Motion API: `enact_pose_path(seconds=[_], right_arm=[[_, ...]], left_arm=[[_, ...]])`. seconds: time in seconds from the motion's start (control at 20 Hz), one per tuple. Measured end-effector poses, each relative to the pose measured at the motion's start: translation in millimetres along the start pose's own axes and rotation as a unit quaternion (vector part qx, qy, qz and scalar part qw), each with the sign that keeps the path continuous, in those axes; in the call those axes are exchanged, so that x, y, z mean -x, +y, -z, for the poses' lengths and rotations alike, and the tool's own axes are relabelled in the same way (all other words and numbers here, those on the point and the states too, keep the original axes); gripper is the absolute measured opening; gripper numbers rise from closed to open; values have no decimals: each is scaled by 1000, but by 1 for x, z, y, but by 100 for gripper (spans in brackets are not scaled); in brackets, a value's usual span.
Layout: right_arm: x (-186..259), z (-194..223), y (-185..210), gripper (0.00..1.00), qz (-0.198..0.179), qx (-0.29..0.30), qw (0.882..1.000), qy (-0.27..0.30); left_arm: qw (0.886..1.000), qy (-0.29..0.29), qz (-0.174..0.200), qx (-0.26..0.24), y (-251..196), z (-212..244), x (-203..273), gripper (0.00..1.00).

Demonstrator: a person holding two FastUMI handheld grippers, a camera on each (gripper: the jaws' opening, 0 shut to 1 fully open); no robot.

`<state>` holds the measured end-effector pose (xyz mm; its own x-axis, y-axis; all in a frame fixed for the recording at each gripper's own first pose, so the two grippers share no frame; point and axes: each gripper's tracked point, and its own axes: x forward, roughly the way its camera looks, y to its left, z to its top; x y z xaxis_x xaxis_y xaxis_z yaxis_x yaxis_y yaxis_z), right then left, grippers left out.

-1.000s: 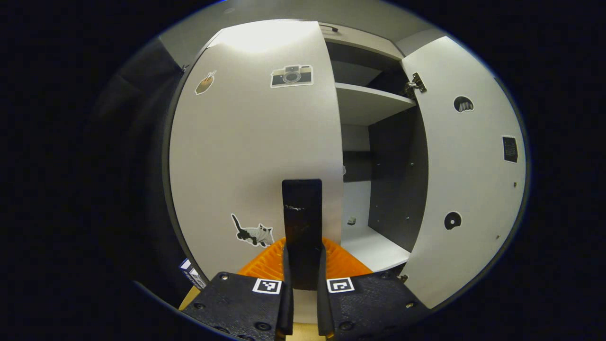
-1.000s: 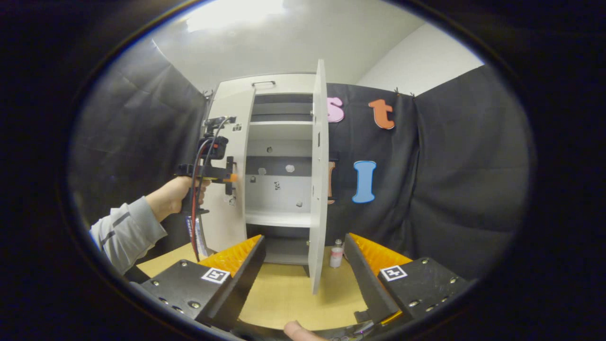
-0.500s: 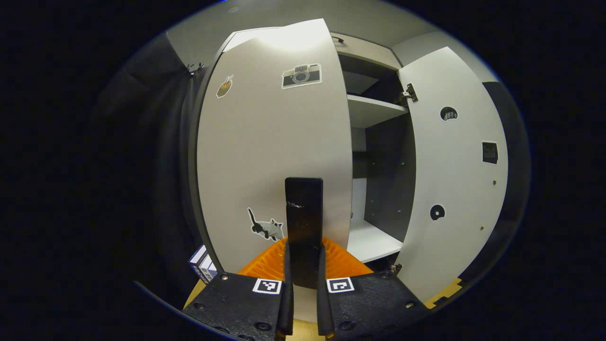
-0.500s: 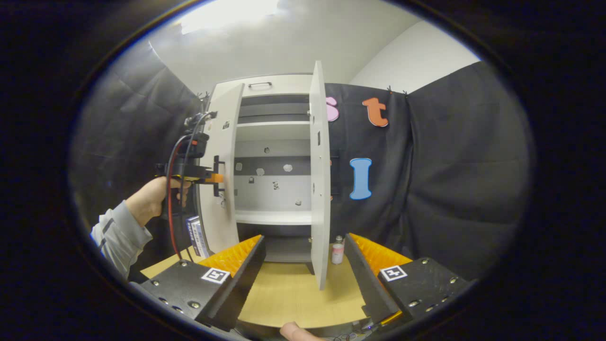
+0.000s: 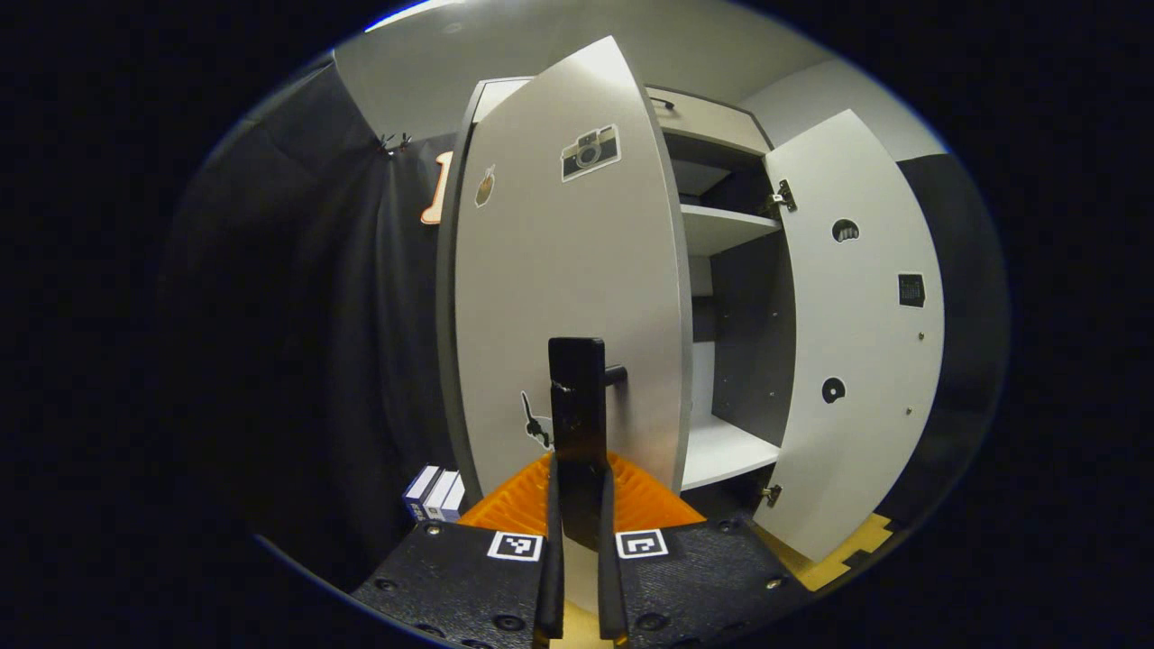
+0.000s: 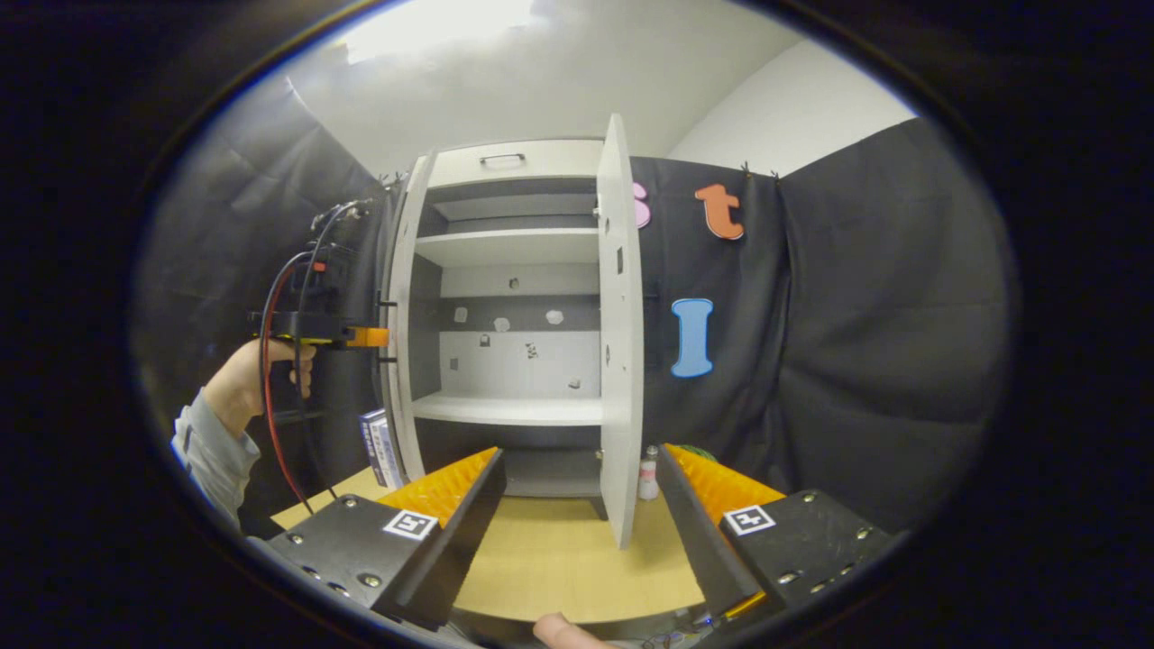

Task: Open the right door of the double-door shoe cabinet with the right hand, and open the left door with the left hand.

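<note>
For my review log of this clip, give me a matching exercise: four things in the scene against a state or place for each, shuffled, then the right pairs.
Things:
1. left door
2. right door
3. right gripper
4. small bottle

States or places:
A. fingers spread wide, holding nothing
B. on the tabletop, just right of the right door's lower edge
C. its handle clamped by the left gripper
D. swung open, free of both grippers

Pairs: 1-C, 2-D, 3-A, 4-B
</note>
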<state>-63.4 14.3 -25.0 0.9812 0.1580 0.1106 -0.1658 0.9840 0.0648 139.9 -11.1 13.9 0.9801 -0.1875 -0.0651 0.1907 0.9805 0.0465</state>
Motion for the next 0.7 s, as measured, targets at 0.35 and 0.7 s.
enact_pose_path(seconds=[0.35, 0.7], right_arm=[[5, 0, 27, 99, -18, 5, 1000, -5], [1, 0, 46, 99, -32, -5, 999, -7]], left_arm=[[1000, 6, -31, -3, 55, 2, 27, 8], [997, 4, -79, 9, 125, 2, 41, 0]])
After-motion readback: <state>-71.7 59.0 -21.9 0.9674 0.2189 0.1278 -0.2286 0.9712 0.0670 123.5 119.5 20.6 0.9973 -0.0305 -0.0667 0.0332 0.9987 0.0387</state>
